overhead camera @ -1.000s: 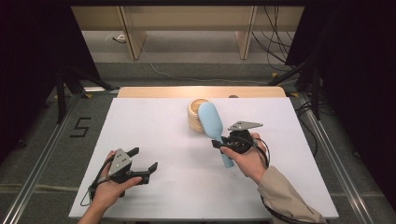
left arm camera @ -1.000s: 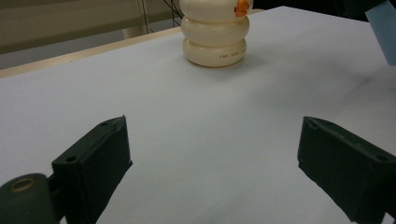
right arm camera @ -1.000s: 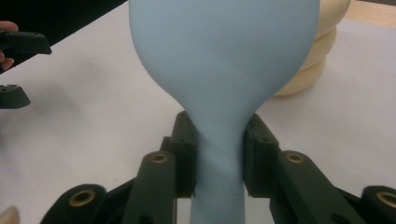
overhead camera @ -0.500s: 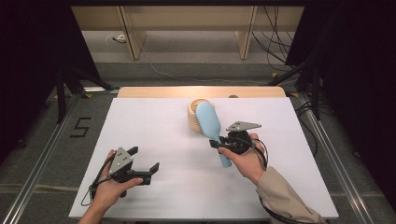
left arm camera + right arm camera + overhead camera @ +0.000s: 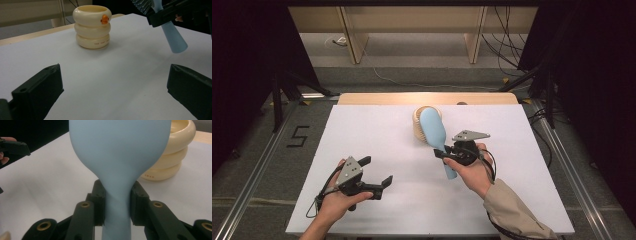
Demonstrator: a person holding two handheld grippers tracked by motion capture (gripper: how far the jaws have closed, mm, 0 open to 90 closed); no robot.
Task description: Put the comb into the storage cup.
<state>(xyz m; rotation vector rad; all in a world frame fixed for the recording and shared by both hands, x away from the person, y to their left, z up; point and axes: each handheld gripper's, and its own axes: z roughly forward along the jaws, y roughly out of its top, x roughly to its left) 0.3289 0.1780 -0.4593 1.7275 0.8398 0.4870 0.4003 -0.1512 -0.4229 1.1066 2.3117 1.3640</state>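
- Right tongs [image 5: 443,154] clamped on the blue brush [image 5: 435,134] at its neck, head raised just over the cream ringed cup [image 5: 92,26].
- Left tongs [image 5: 376,171] have just been opening, jaws wide apart, nothing between them, low over the white counter [image 5: 377,135].

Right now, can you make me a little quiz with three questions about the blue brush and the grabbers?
1. True or false: the right gripper is shut on the neck of the blue hairbrush.
2. Which gripper has nothing between its jaws: A) the left gripper, or B) the right one?
3. Fill in: the cream holder looks like ___ rings stacked up.

Key
1. True: both pads press on the narrow neck, and the brush is lifted off the white table.
2. A: its jaws have just been opening and stand wide apart over the table.
3. Three, with a small orange mark on the top ring.
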